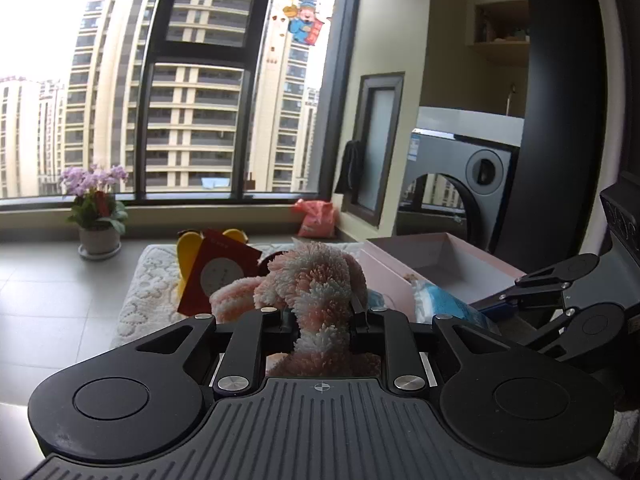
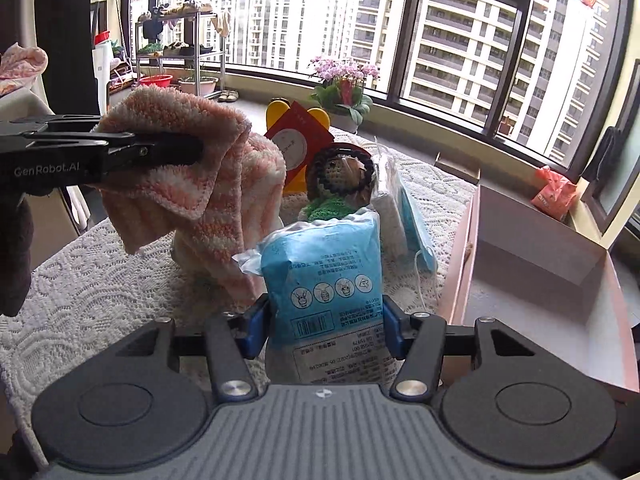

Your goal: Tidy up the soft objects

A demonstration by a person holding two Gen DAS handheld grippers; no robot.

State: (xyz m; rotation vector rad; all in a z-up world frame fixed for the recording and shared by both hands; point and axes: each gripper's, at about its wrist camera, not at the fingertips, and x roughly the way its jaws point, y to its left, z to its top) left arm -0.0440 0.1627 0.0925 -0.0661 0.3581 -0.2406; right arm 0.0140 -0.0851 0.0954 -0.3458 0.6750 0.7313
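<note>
Pink-and-white shaggy towel (image 1: 320, 280) pinched between the closed-in fingers of the left gripper (image 1: 320, 316), lifted, folds hanging; in the right wrist view it drapes at 10 o'clock of the pile. Right gripper (image 2: 326, 320), blue-padded fingers (image 2: 394, 332) clamped on either side of a blue-and-white plastic packet (image 2: 324, 280) held upright. Behind the packet, 12 o'clock: crocheted doll (image 2: 340, 176), then a red card (image 2: 298, 144) against a yellow shape (image 2: 278, 114). All over a white lace-pattern mat (image 2: 88, 280). Open pink box (image 2: 540, 280) at 3 o'clock, touching the mat edge. Potted orchid (image 2: 344, 80) on the sill at 12 o'clock.
</note>
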